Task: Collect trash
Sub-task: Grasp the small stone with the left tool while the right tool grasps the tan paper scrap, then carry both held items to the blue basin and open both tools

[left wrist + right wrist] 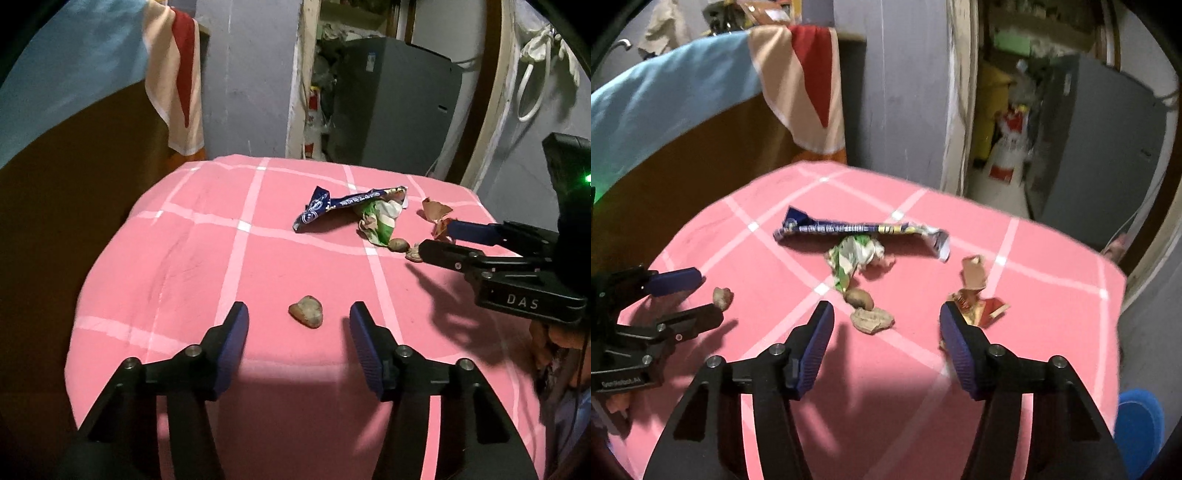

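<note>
Two views were logged. Left wrist view: the left gripper (298, 314) hung low over the pink checked cloth (192, 236), its jaws spread wide and empty. A small brown lump (306, 311) lay on the cloth between the fingertips, touching neither. Farther off lay a blue wrapper (332, 206) with a crumpled green-and-white wrapper (380, 218) against its near edge, and torn tan paper (436, 209) to the right. The right gripper (436, 236) entered from the right, jaws apart, beside a second brown lump (399, 243).

Right wrist view, somewhat blurred: the right gripper (886, 314) had its jaws wide and empty. A flat tan scrap (872, 320) lay between the fingertips, with a brown lump (860, 297) just behind it. A red-and-gold wrapper (979, 308) touched the right-hand finger (955, 332). The left gripper (705, 295) was at left, jaws apart around another lump (723, 296).
</note>
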A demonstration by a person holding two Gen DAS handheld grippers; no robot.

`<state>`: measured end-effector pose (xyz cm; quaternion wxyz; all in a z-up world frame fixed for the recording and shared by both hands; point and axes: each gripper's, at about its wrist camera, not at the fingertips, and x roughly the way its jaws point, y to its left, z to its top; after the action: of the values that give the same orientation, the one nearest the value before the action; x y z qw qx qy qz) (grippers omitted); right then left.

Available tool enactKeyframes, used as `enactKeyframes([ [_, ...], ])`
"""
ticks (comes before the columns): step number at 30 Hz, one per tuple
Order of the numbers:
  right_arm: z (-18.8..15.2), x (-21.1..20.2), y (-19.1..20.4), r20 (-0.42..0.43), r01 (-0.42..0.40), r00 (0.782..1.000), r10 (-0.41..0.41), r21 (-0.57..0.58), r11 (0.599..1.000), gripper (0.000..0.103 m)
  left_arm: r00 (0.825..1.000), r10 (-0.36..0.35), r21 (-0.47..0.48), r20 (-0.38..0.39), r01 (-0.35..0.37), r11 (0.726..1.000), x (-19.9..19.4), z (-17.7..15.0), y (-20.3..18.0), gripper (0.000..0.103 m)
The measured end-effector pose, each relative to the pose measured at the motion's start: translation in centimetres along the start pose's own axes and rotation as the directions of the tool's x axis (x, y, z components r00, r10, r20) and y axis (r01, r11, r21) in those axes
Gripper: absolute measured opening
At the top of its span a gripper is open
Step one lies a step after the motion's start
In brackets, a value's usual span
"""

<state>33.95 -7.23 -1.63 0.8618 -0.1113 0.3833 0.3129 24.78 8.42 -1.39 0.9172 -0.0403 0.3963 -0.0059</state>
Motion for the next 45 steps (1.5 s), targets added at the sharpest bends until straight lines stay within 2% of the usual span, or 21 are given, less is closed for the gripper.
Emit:
enactKeyframes([
  [5, 0.3, 1.3, 0.1, -0.076, -0.035, 0.997, 0.035, -0.010, 0.999, 0.052, 1.000, 0.003, 0.024, -0.021, -0.003, 1.000, 0.5, 0.1, -0.3, 0.039],
  [8, 0.4, 1.8, 0.8, -0.105, -0.036, 0.994, 0.032, -0.039, 0.999, 0.045, 1.000, 0.005, 0.035, -0.028, -0.004, 0.999, 0.8, 0.0, -0.5, 0.034],
  [10, 0.4, 1.9, 1.1, -0.107, -0.040, 0.994, 0.034, -0.055, 0.998, 0.038, 0.999, 0.005, 0.035, -0.033, -0.004, 0.999, 1.0, 0.1, -0.6, 0.032],
  [11, 0.3, 2.0, 1.2, -0.109, -0.040, 0.994, 0.033, -0.060, 0.997, 0.038, 0.999, 0.005, 0.032, -0.035, -0.004, 0.999, 1.1, 0.2, -0.7, 0.029],
  [14, 0.1, 1.9, 1.2, -0.106, -0.046, 0.994, 0.040, -0.060, 0.997, 0.026, 0.999, 0.000, 0.020, -0.042, 0.001, 1.000, 1.3, 0.5, -0.7, 0.018],
  [19, 0.0, 1.7, 0.9, -0.092, -0.063, 0.994, 0.059, -0.040, 0.997, 0.025, 0.999, 0.004, 0.019, -0.040, -0.003, 1.000, 1.2, 0.6, -1.1, 0.016],
  [24, -0.5, -0.1, 1.5, 0.000, -0.062, 0.998, 0.062, -0.064, 0.996, 0.025, 1.000, -0.023, 0.001, 0.004, 0.023, 1.000, 0.3, 0.3, -1.2, 0.016],
  [28, -1.7, -3.1, 2.2, 0.134, -0.044, 0.989, 0.056, -0.089, 0.995, 0.025, 0.996, -0.045, -0.001, 0.082, 0.045, 0.999, -1.4, 0.2, -2.1, 0.016],
  [31, -2.6, -6.3, 2.0, 0.274, -0.037, 0.960, 0.056, -0.074, 0.997, 0.025, 0.985, -0.076, -0.006, 0.152, 0.078, 0.997, -2.9, 0.4, -3.0, 0.016],
  [32, -3.0, -7.8, 1.7, 0.335, -0.031, 0.941, 0.049, -0.059, 0.998, 0.025, 0.978, -0.096, -0.011, 0.184, 0.099, 0.995, -3.6, 0.5, -3.4, 0.016],
  [35, -4.2, -11.3, 0.8, 0.455, -0.011, 0.890, 0.016, -0.013, 1.000, 0.025, 0.946, -0.155, -0.012, 0.283, 0.165, 0.986, -5.4, 1.0, -4.6, 0.016],
  [36, -4.6, -12.4, 0.4, 0.489, 0.001, 0.872, -0.002, 0.003, 1.000, 0.025, 0.930, -0.175, -0.005, 0.322, 0.186, 0.982, -6.2, 1.1, -5.4, 0.016],
  [42, -6.4, -18.2, -1.4, 0.627, 0.103, 0.766, -0.140, 0.096, 0.990, 0.025, 0.856, -0.252, 0.063, 0.451, 0.251, 0.966, -9.1, 2.0, -9.8, 0.016],
  [45, -7.6, -20.3, -2.3, 0.665, 0.138, 0.721, -0.193, 0.135, 0.981, 0.025, 0.833, -0.289, 0.107, 0.472, 0.271, 0.957, -9.8, 2.5, -12.3, 0.016],
])
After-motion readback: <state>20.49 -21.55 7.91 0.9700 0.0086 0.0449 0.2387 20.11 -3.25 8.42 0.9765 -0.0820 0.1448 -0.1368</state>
